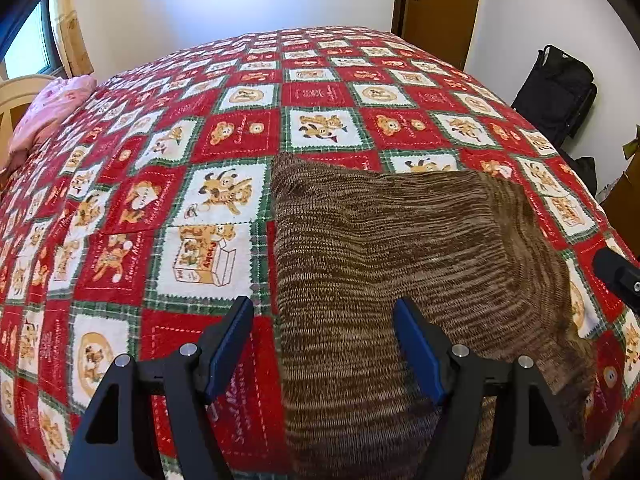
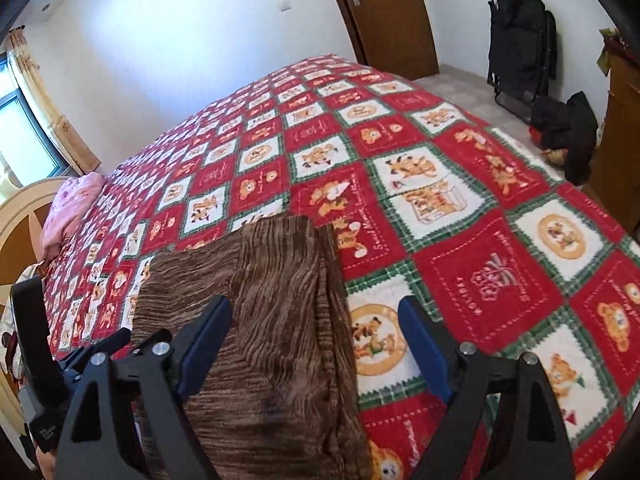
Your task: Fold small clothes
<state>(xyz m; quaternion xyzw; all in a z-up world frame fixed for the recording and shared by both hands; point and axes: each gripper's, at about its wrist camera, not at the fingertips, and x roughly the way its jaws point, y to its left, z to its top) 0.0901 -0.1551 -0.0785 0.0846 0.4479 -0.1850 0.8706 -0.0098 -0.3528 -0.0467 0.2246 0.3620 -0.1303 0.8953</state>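
Lying on bed: a brown and tan striped knitted garment [image 1: 384, 264] is spread flat on the red, white and green checked blanket with cartoon bears [image 1: 168, 208].
Left gripper [image 1: 324, 344]: its black arms with blue pads are spread wide and hold nothing. The left side edge of the knit runs between the two pads. The right pad is over the knit and the left pad is over the blanket.
Right gripper [image 2: 316, 344]: it is spread wide too, with nothing in it. The right side edge of the knit [image 2: 272, 320] lies between its pads. The left pad is over the knit and the right pad is over the blanket [image 2: 500, 272].
Touching: I cannot tell if any pad touches the cloth.
Far past the left gripper: a pink bundle of cloth [image 1: 52, 108] at the bed's far left edge.
Far past the right gripper: a brown wooden door [image 2: 384, 12] and a black bag [image 2: 520, 48] by the white wall.
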